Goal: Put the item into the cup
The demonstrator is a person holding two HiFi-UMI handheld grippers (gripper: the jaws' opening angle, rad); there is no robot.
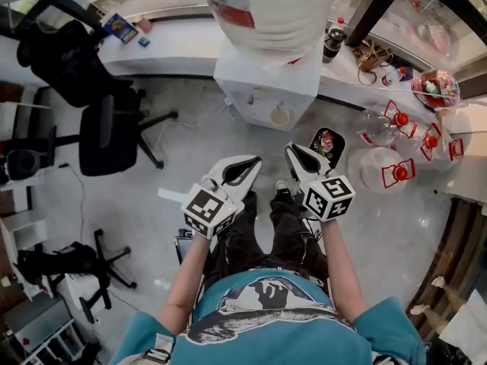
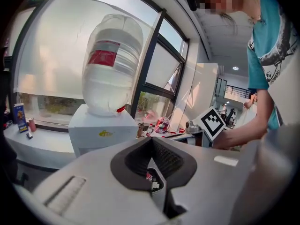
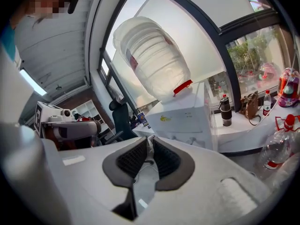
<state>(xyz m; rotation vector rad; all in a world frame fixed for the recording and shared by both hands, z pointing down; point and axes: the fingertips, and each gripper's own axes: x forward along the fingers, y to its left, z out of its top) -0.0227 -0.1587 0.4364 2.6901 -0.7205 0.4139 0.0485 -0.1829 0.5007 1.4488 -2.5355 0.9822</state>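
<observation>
We saw daylight flood in through the big windows (image 2: 51, 64), which glared white behind the water bottle (image 2: 112, 64). From the head view the floor (image 1: 99, 211) was bright and evenly lit, with only faint shadows. Both gripper views bowed strongly toward dark round corners, and the nearby fingers (image 2: 173, 161) looked slightly soft.

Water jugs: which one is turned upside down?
The jug standing neck-down on the white dispenser; the other jugs lie on the floor.
</observation>
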